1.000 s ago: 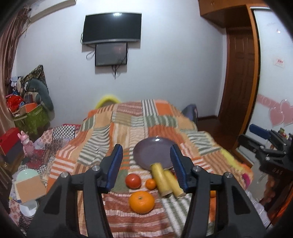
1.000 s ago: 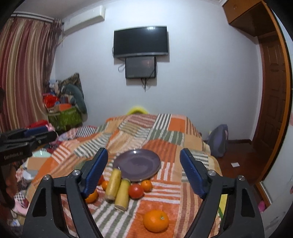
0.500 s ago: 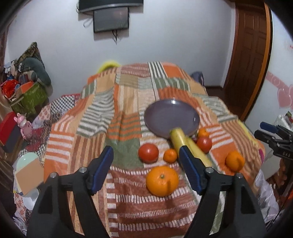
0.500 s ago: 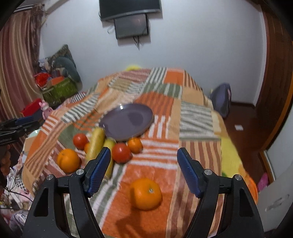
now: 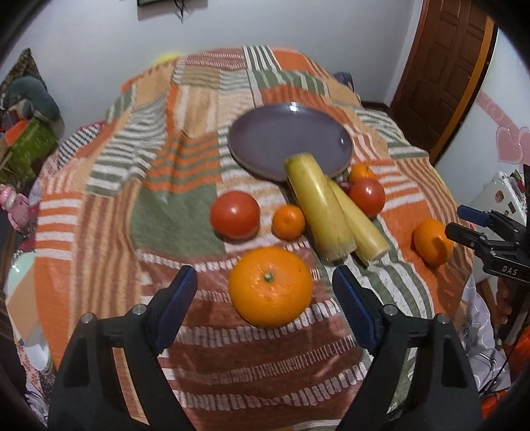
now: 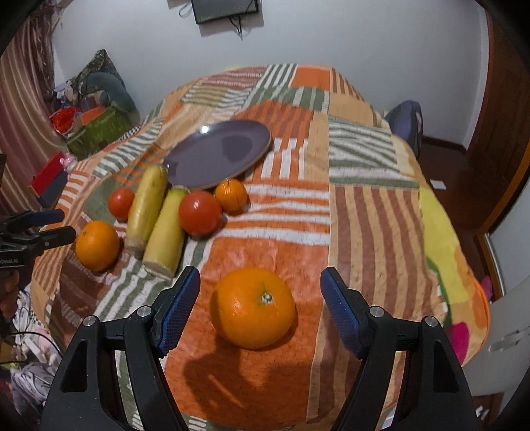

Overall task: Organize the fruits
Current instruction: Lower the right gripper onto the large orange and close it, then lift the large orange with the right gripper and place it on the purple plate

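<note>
Orange targets now framed: you've dropped both wide-open grippers, left gripper (image 5: 265, 281) over one large orange (image 5: 271, 287), right gripper (image 6: 260, 275) over the other orange (image 6: 253, 308); purple plate (image 5: 255, 139) still empty.

White walls (image 6: 347, 39) all round, evenly lit. High on the far wall, a dark screen (image 6: 225, 10) with cables dangling below. Brown wooden door (image 5: 444, 66) on the right, orange-trimmed frame. Beside it a pale panel with pink hearts (image 5: 510, 146). Striped reddish curtain (image 6: 23, 99) down the left side. Clutter heaped in the left corner: green box (image 6: 99, 129), red box (image 6: 46, 175), dark bundle (image 6: 106, 79) on top. Dark wooden floor (image 6: 447, 165) by the door, a blue bag (image 6: 404, 122) against the wall. Patchwork striped blanket (image 6: 364, 205) in orange, green and cream over the bed.
</note>
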Tool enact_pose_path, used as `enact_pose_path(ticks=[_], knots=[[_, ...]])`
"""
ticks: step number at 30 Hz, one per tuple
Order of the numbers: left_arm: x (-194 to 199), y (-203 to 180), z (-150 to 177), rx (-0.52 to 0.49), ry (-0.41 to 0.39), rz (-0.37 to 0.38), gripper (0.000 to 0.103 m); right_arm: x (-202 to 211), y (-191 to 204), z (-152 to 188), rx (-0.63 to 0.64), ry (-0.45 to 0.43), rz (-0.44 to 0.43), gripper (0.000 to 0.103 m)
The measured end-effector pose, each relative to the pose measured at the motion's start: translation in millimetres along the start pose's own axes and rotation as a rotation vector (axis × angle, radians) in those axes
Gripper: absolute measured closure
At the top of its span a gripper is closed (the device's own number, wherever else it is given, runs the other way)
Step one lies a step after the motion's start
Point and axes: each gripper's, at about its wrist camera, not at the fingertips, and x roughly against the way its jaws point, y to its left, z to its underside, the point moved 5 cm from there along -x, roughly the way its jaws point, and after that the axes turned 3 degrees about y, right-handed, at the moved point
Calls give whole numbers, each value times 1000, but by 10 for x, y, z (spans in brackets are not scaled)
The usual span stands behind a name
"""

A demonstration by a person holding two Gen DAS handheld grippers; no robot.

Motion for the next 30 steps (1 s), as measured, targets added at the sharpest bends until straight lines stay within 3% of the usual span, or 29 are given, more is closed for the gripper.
enact_pose_path(ticks=[13,19,21,25,30], knots=[[-415,-32,57,15,107,19,19,-330,-1,150,-19,110,-34,31],[-479,-7,55,25,111,25,20,-414,1,204,-38,141,-52,31],[-505,-21,52,23,120,31,25,-419,6,209,-44,147,-79,38],[-520,-15,48,6,119,7,32,-406,4,206,-46,139,-78,38],[-494,10,49,12,118,20,33,-383,7,184,-42,127,-68,39]])
